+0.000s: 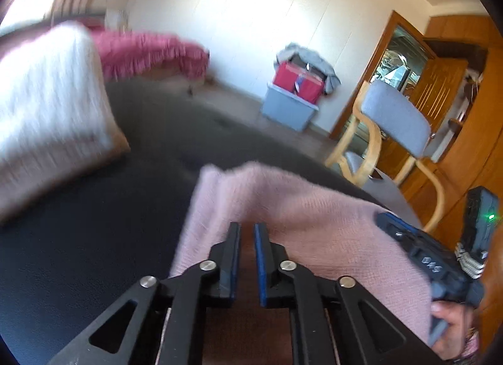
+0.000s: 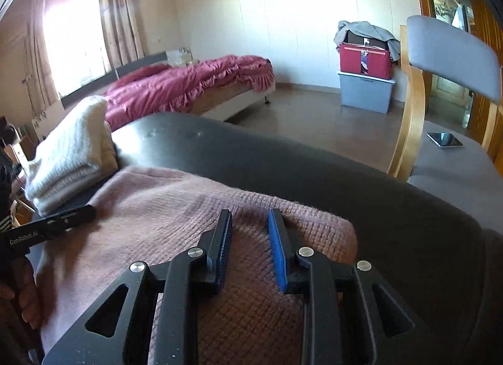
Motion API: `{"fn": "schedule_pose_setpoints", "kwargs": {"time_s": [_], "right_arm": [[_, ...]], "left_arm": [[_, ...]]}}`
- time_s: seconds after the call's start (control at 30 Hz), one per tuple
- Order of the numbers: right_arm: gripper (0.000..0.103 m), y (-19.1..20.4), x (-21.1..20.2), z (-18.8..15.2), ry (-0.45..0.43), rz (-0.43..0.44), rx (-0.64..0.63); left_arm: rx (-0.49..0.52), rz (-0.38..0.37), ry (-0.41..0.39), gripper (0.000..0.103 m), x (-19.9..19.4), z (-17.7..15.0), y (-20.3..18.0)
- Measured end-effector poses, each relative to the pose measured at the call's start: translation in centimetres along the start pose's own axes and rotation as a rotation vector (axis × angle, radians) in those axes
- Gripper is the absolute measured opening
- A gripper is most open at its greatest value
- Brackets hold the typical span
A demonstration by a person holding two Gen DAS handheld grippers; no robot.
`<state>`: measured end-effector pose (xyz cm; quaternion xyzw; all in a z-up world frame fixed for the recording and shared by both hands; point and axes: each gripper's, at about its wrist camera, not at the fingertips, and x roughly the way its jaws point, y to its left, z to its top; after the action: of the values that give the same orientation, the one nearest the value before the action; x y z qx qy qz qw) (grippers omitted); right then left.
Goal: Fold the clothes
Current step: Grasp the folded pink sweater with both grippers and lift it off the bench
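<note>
Right wrist view: pink knit garment (image 2: 176, 207) lies folded on dark worktop (image 2: 283, 157) beside white folded stack (image 2: 72, 151) | right claw (image 2: 250, 223) part-open, empty, over it | left claw (image 1: 247, 229) part-open, empty | soft, light, limp; pinch doubled edge.

Pink knit garment (image 2: 176, 207) lying folded and flat on the dark desk (image 2: 283, 157), cream sweater (image 2: 72, 151) folded in a stack just beyond its far left corner
</note>
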<state>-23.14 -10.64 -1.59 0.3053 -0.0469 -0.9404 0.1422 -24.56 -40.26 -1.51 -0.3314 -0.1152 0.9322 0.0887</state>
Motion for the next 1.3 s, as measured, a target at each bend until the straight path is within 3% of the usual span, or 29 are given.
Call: {"fn": "schedule_pose_setpoints", "kwargs": {"time_s": [0.03,0.13,0.2,0.27,0.47,0.6,0.7,0.87,1.1,1.3], "right_arm": [[0.026,-0.1,-0.5,0.0,-0.016,0.015,0.008],[0.027,0.5,-2.0,0.5,-0.028,0.082,0.017],[0.037,0.8,-3.3,0.3,-0.018,0.125,0.021],[0.062,0.5,-4.4,-0.4,-0.017,0.143,0.039],[0.078,-3.1,-6.7,-3.0,0.023,0.137,0.194],[0.080,-4.6,-6.4,-4.9,0.098,0.235,0.315],[0.080,-5.5,-5.2,-6.0,0.170,0.331,0.425],[0.080,-6.7,-3.8,-7.1,0.215,0.446,0.561],[0.080,-6.7,-3.8,-7.0,0.206,0.468,0.537],[0.080,-6.3,-3.7,-7.4,0.208,0.492,0.494]], "left_arm": [[0.017,0.042,0.002,0.018,0.0,0.0,-0.1],[0.072,0.109,0.127,0.018,2.2,-0.7,-0.1],[0.059,0.089,0.115,0.021,2.2,-1.0,0.5],[0.055,0.085,0.122,0.026,2.3,-1.0,0.9],[0.027,0.066,0.173,0.045,2.7,-0.9,2.5],[-0.049,0.003,0.229,0.057,3.3,-0.9,3.9],[-0.090,-0.044,0.269,0.059,3.8,-0.8,5.1],[-0.065,-0.060,0.323,0.063,4.3,0.0,5.3],[-0.067,-0.080,0.372,0.064,4.0,1.2,5.3],[-0.132,-0.141,0.432,0.064,4.8,1.3,6.3]]}}
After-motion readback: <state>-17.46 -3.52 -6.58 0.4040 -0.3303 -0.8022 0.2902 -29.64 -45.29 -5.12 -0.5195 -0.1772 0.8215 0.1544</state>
